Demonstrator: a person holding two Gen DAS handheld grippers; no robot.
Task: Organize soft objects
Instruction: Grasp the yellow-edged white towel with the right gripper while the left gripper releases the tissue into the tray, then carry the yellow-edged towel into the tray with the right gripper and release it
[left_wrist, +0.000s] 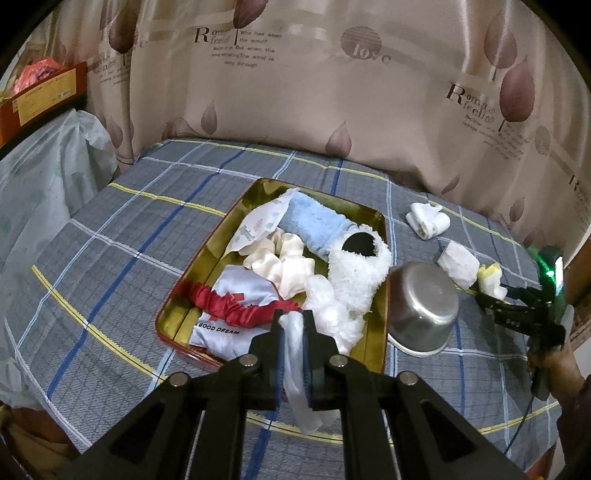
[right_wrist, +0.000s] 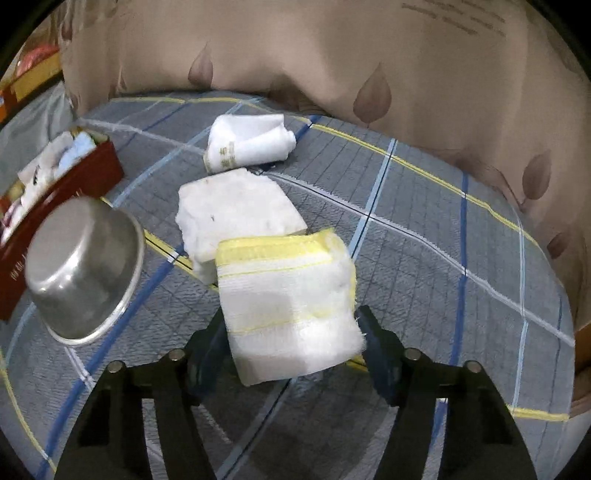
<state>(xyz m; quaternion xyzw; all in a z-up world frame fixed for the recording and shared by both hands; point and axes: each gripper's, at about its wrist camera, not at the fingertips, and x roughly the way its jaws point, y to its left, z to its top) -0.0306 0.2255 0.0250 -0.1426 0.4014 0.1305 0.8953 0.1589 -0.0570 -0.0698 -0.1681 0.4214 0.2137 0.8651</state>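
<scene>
Left gripper jaws clamping thin white plastic bag; right gripper jaws squeezing yellow-edged gauze pad. Risk: bag slipping free, pad snagging steel bowl.

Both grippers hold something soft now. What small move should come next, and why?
Probably carry the left gripper slightly forward over the tray and open it there. Its fingers pinch a thin white plastic piece just at the tray's near edge, where the other soft items already lie. The right gripper, holding the yellow-striped cloth, is farther away, past the steel bowl.
</scene>
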